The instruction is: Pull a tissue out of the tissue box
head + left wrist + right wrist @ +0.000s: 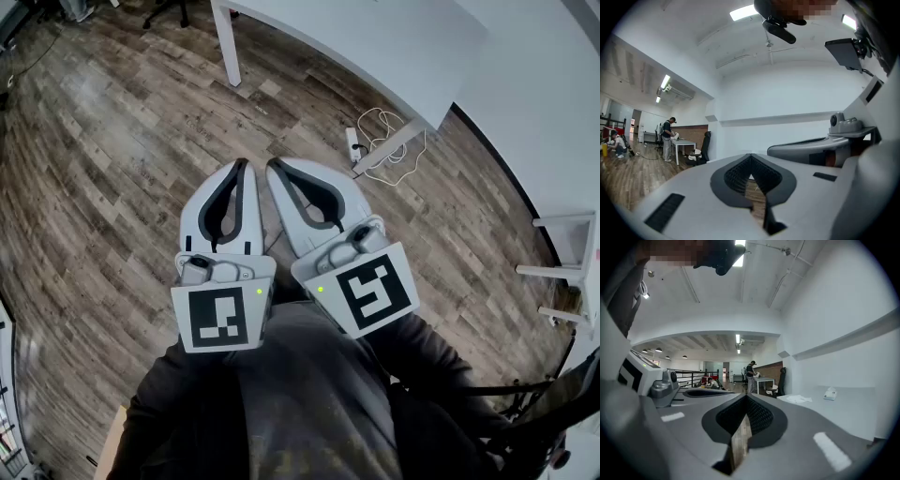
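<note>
With the left gripper (246, 167) and right gripper (275, 169) both clenched empty, the likely tissue box (829, 393), on the table (394, 47) at one o'clock, is best approached squarely, jaws parted beforehand.

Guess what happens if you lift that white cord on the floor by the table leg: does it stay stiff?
Probably not. The white cord lies in loose, tangled loops on the wood floor, so it would likely droop and uncoil. The power strip at its end looks rigid and heavier, so it might dangle and swing.
</note>
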Tool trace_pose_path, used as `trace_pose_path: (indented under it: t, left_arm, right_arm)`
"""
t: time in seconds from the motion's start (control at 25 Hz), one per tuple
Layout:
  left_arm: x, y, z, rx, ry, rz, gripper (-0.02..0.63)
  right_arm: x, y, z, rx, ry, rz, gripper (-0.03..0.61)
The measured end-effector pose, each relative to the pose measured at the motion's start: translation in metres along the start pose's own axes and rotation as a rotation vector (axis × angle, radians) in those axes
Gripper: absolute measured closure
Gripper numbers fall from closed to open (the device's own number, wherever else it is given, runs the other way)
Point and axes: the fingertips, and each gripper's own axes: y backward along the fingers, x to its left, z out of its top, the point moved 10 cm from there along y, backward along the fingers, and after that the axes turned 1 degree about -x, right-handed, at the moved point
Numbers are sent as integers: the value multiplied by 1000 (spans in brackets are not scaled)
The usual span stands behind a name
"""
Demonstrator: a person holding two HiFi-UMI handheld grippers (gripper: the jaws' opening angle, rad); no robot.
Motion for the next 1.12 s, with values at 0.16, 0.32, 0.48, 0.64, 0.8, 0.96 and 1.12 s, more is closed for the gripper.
trace_pose_path:
  t: [0.16, 0.32, 0.48, 0.64, 0.8, 0.96, 1.12]
  left_arm:
    - [2, -7, -15, -16, 7, -4, 612]
    - [-10, -66, -18, 25, 2, -9, 612]
    - [-27, -143, -2, 31, -17, -7, 612]
    - [-42, -192, 10, 5, -16, 2, 612]
    - [-46, -229, 14, 16, -27, -5, 612]
    - [-36, -265, 23, -2, -31, -10, 612]
    - [-10, -308, 19, 0, -21, -35, 612]
  right_arm:
    - [-5, -6, -13, -27, 2, -14, 578]
    - [-64, -21, -21, -23, -25, -30, 578]
    - [-136, -45, -13, -17, -53, 2, 577]
    - [-184, -58, 2, -40, -20, 17, 577]
    - [-221, -70, 11, -53, -22, -8, 577]
    - [-247, -93, 19, -62, -18, -14, 577]
    - [-271, -131, 23, -65, -12, -39, 577]
